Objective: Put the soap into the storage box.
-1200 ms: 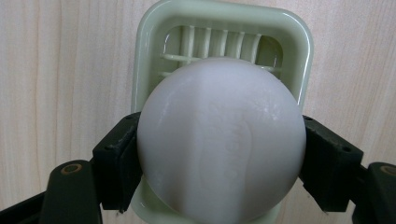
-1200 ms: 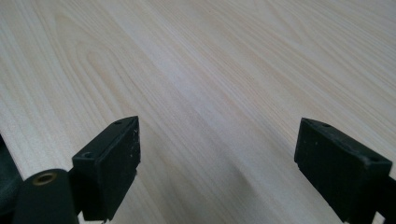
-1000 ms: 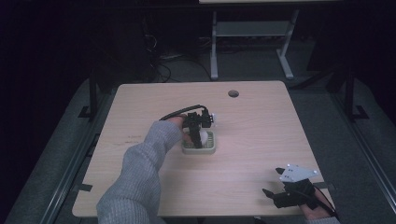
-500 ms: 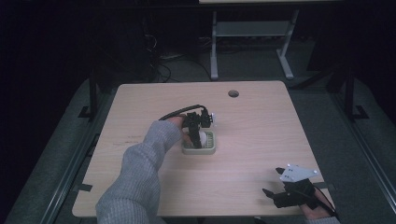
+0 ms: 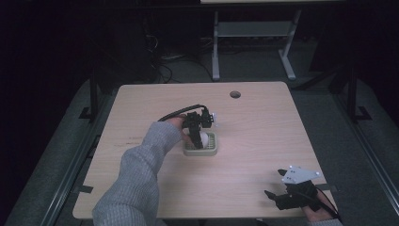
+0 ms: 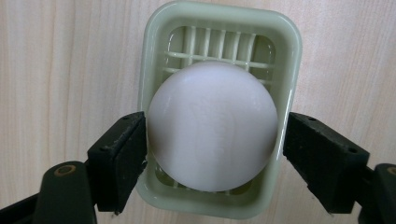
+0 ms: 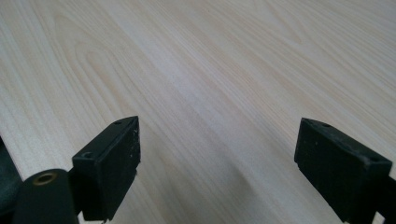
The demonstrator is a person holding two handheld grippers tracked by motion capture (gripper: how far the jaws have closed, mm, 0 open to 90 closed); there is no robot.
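A white ball sits low in a pale green slotted dish on the wooden table. My left gripper is shut on the white ball, one black jaw at each side of it. From above, that gripper points down over the dish near the table's middle, held by a hand in a grey sleeve. My right gripper rests open at the table's near right corner; in its own view the right gripper has only bare wood between its jaws.
The table has a round cable hole near its far edge. A metal frame leg and cables stand on the dark floor beyond it. A black cable loops from the left gripper.
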